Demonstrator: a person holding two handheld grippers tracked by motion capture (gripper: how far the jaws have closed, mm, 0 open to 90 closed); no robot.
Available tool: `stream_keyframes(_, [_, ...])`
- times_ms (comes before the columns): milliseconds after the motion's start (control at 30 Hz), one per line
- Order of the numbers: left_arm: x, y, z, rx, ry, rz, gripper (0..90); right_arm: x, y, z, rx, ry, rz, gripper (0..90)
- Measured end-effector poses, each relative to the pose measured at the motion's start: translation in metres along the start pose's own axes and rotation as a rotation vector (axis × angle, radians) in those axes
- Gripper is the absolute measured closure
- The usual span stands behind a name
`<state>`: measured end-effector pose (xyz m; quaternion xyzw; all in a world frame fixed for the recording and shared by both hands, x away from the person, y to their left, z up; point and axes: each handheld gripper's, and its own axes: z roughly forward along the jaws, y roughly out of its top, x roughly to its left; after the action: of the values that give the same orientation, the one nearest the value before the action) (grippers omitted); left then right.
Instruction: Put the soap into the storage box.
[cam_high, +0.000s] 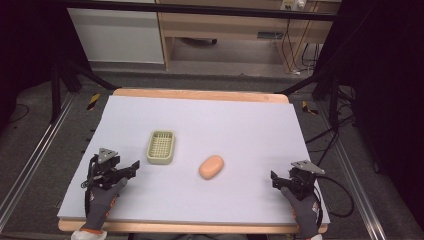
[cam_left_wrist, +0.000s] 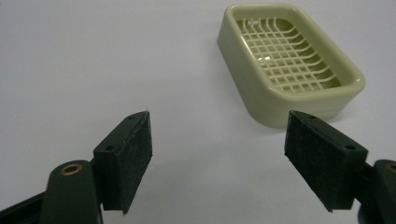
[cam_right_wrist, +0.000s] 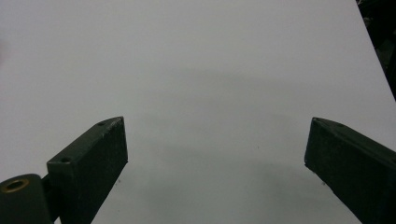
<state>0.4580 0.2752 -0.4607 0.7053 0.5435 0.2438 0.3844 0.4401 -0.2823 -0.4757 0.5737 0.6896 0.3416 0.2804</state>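
A pale green soap dish (cam_high: 161, 147) with a grid floor lies on the white table sheet, left of centre. It is empty, and the left gripper view has the dish (cam_left_wrist: 289, 65) ahead and to the right of the jaws. An orange oval soap bar (cam_high: 211, 166) rests on the sheet to the dish's right, apart from it. My left gripper (cam_high: 131, 167) sits near the front left, open, nothing between its jaws, a short way from the dish. My right gripper (cam_high: 278, 179) sits at the front right, open and empty, facing bare sheet (cam_right_wrist: 210, 84).
The white sheet (cam_high: 240, 125) covers a wooden table (cam_high: 200, 94) with its edges showing at the back and front. Black frame legs and cables (cam_high: 330, 125) stand on the floor to the right. Shelving stands beyond the table.
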Motion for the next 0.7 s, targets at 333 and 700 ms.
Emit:
stream_keyframes(333, [-0.018, 0.006, -0.007, -0.035, -0.046, 0.018, 23.4, 0.001, -0.001, -0.001, 0.003, -0.001, -0.001, 6.3])
stream_keyframes(700, [-0.039, 0.010, -0.010, -0.055, -0.082, 0.051, 23.4, 0.002, -0.001, -0.001, 0.014, -0.003, -0.005, 5.8])
